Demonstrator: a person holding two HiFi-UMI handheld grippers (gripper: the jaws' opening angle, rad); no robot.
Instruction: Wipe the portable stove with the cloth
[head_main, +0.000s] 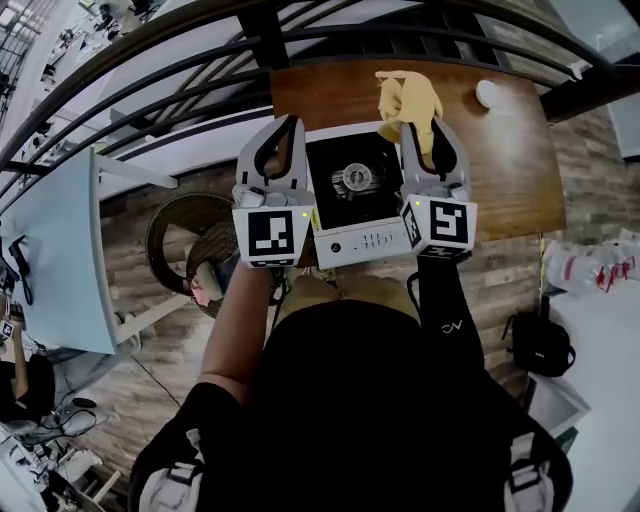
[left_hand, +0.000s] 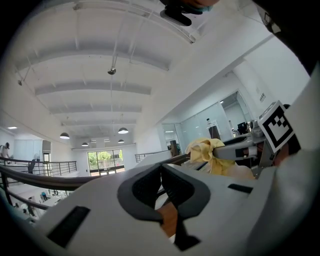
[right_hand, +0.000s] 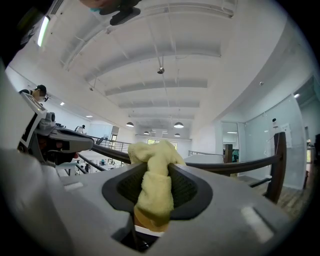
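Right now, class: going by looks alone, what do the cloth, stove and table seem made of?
Cloth: soft yellow fabric, perhaps microfibre; it bunches in limp, fuzzy folds.
Stove: probably painted sheet metal, smooth white casing, black top.
Table: wood or wood-look laminate; brown, matte, faint grain.

Stove (head_main: 355, 180) sits on table (head_main: 510, 170), centre, at the near edge. Left gripper (head_main: 285, 135) over stove's left side, right gripper (head_main: 425, 135) over its right side. Cloth (head_main: 408, 100) between right gripper's jaws, sticking out past stove's far-right corner. Railing (head_main: 180, 45) behind table. Wicker stool (head_main: 185, 235) on floor left of table, bag (head_main: 540, 345) on floor right.
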